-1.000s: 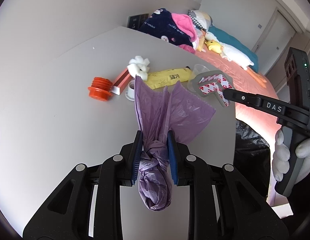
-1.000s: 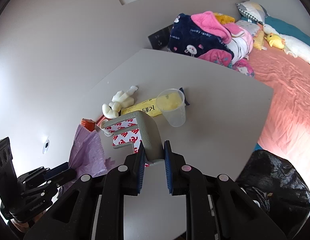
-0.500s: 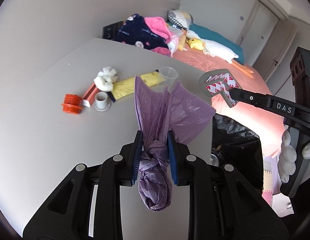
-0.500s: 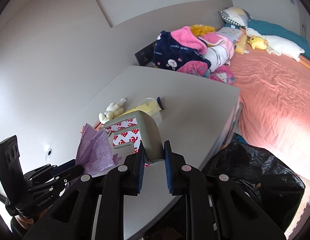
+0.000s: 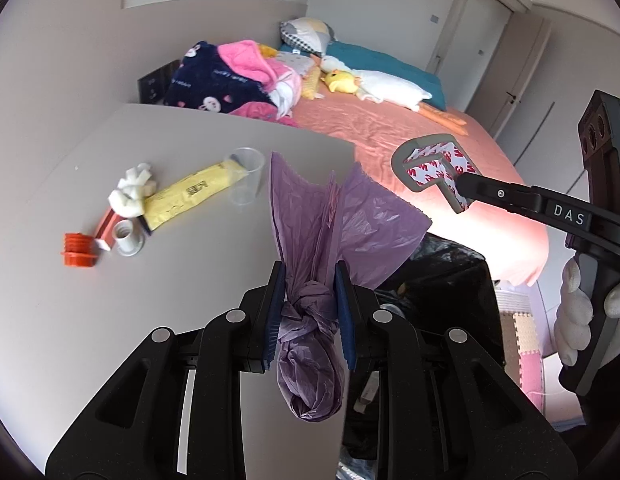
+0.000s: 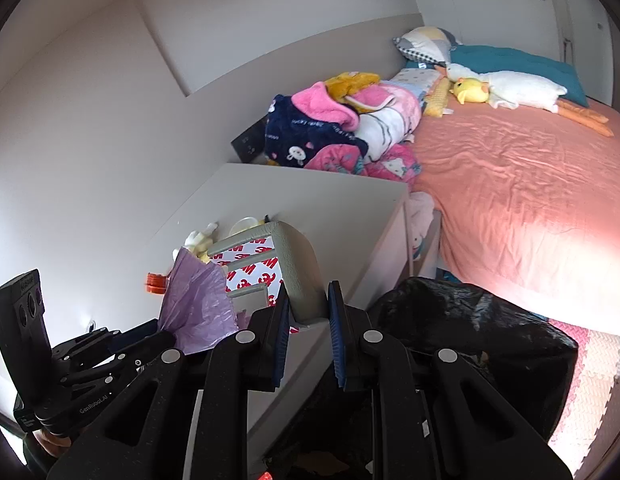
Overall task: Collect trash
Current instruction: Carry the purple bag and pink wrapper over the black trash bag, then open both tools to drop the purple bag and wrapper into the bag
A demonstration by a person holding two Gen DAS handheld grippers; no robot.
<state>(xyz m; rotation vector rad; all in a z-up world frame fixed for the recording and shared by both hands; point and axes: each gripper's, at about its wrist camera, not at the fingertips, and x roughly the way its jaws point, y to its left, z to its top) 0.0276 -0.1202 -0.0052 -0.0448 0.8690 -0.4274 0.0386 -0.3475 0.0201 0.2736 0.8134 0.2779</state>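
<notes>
Both hands have swung away from the middle of the desk [image 5: 90, 320] toward its edge by the bed [image 6: 530, 200], so the black trash bag [image 6: 490, 336] on the floor now fills more of both views. The left gripper [image 5: 310, 312] is clenched on the knot of a purple plastic bag [image 5: 310, 320], whose loose top fans upward and hides part of the desk edge behind it. The right gripper [image 6: 308, 320] grasps a grey L-shaped corner guard [image 6: 298, 268] with red-and-white backing paper, held in the air above the black trash bag. Left on the desk are an orange cap [image 5: 78, 250], a small white cap [image 5: 128, 236], a crumpled white tissue [image 5: 132, 190], a yellow wrapper [image 5: 194, 192] and a clear plastic cup [image 5: 246, 176]; a thin red piece beside the caps is probably a small box, though it is mostly hidden. Bundled pink and navy blankets [image 6: 330, 128] lie on the bed beyond the desk, with a yellow plush toy [image 6: 470, 90] farther off.
</notes>
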